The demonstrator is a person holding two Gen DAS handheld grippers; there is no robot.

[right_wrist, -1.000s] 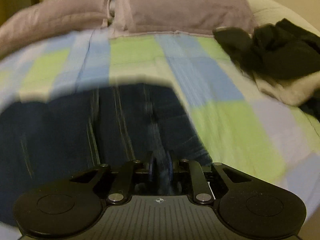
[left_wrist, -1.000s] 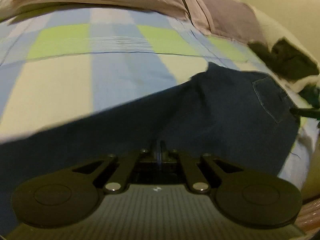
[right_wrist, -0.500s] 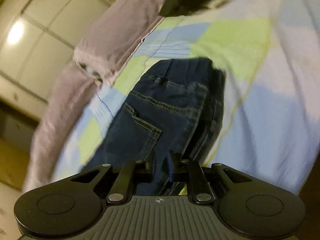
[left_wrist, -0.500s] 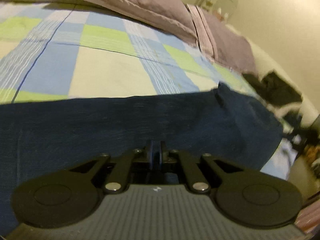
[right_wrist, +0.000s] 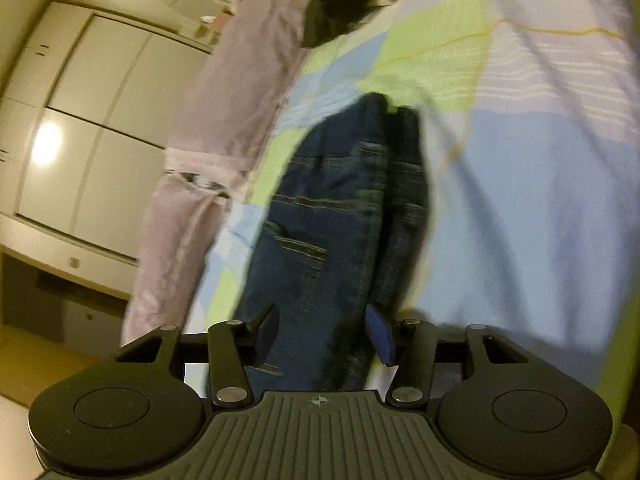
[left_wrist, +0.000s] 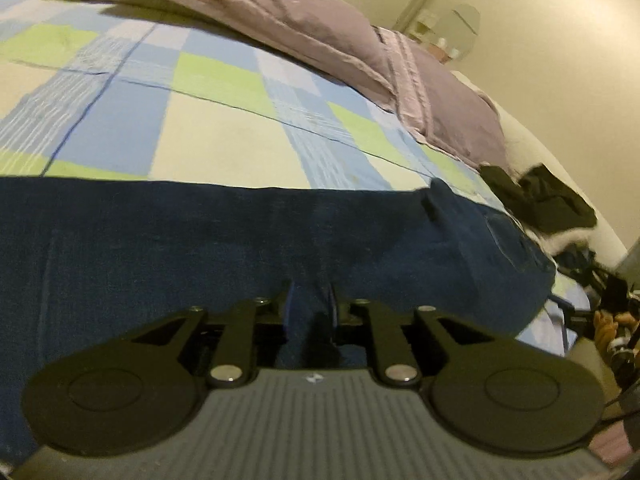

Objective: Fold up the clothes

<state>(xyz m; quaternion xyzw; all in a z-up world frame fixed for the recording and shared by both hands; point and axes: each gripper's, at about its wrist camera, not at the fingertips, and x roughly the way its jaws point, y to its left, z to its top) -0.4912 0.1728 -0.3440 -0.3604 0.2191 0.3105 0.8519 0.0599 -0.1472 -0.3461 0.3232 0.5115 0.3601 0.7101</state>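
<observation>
Wide-spread right claw (right_wrist: pixel 325 334) over dark blue jeans (right_wrist: pixel 340 216) on checked bedspread (right_wrist: pixel 520 184), lilac pillows (right_wrist: pixel 240 92) beyond.

dark blue jeans (left_wrist: pixel 240 232); blue, green, cream checked bedsheet (left_wrist: pixel 224 120); mauve pillows (left_wrist: pixel 304 28)

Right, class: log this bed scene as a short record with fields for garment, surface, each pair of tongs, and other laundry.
garment: dark blue denim jeans, laid flat, back pocket showing
surface: blue, green and cream checked bedspread
left tongs: open, fingers apart over the denim
right tongs: open, jeans between the fingers
other laundry: black crumpled clothes near mauve pillows
</observation>
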